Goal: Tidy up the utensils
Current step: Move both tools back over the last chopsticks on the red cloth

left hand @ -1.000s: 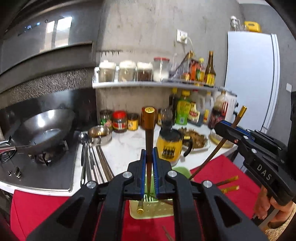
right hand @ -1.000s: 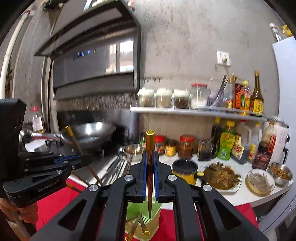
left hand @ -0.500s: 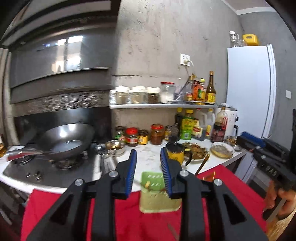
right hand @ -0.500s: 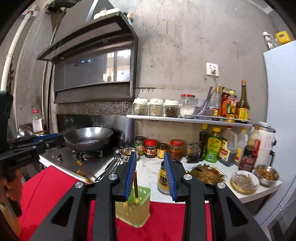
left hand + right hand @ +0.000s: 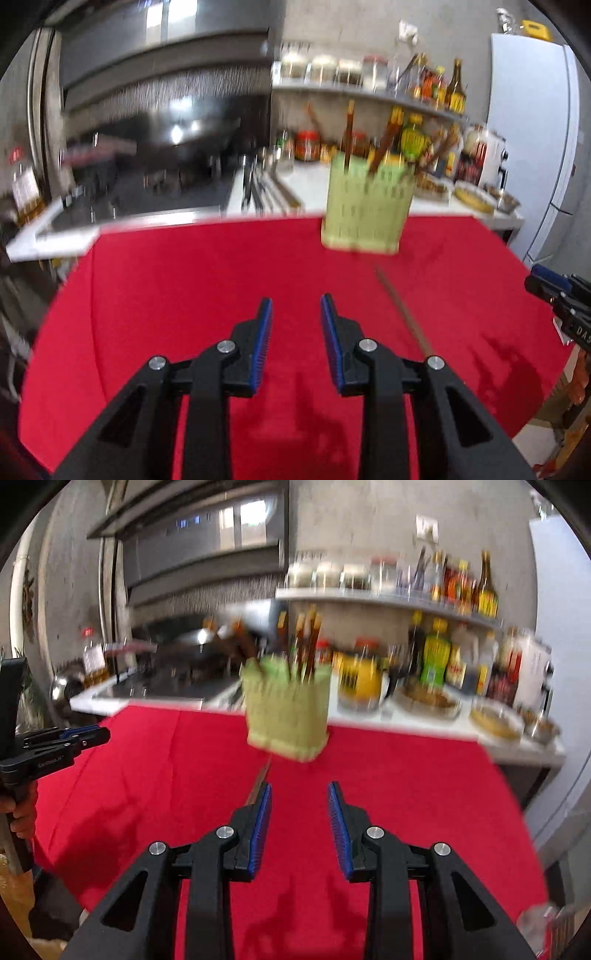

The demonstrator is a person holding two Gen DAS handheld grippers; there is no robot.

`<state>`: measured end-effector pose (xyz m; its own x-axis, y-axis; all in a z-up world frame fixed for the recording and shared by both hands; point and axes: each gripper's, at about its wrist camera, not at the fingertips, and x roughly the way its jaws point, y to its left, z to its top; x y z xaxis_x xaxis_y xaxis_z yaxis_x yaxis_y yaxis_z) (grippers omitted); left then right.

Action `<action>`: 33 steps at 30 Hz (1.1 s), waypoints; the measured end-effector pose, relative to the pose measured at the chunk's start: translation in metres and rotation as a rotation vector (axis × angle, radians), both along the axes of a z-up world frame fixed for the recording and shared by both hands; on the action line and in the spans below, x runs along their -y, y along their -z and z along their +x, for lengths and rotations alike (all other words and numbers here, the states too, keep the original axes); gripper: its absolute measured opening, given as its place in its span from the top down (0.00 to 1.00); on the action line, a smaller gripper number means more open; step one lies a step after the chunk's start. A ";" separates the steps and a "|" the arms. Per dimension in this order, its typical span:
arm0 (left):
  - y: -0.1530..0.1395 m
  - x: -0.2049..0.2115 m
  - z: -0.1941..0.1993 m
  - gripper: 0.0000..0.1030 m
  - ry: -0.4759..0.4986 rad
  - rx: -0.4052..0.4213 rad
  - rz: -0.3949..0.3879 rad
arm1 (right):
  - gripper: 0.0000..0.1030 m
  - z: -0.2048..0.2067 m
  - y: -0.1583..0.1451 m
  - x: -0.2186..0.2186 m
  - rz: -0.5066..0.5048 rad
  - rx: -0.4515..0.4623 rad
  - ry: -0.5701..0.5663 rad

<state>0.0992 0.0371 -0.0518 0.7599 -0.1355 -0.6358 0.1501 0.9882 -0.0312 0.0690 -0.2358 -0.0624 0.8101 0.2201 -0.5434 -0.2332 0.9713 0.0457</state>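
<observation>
A pale green slotted holder [image 5: 365, 206] [image 5: 288, 716] stands at the far side of the red cloth [image 5: 184, 295], with several brown chopsticks [image 5: 349, 136] [image 5: 306, 646] upright in it. One loose chopstick [image 5: 402, 314] [image 5: 260, 779] lies on the cloth in front of the holder. My left gripper [image 5: 295, 306] hangs low over the cloth, open and empty, left of that chopstick. My right gripper [image 5: 299, 794] is open and empty too, its left finger just right of the chopstick's end. Each gripper shows at the other view's edge [image 5: 561, 295] [image 5: 55, 746].
Behind the cloth runs a white counter [image 5: 443, 720] with jars, bottles, a yellow pot [image 5: 360, 679] and dishes of food. A stove with a wok [image 5: 192, 140] and metal utensils [image 5: 258, 184] are at the left. A white fridge [image 5: 532, 129] stands at the right.
Both grippers held a chopstick upright above the holder, then opened and dropped them in. Both have since pulled back and down towards the near cloth, jaws open.
</observation>
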 end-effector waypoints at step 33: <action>0.072 0.035 -0.001 0.74 0.091 -0.203 -0.026 | 0.89 0.029 0.080 -0.062 -0.062 -0.260 -0.120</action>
<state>0.0980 0.0021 -0.1243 0.6008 -0.2165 -0.7695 0.2269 0.9692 -0.0956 0.0982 -0.1739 -0.1427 0.6124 0.2659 -0.7445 -0.3350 0.9403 0.0603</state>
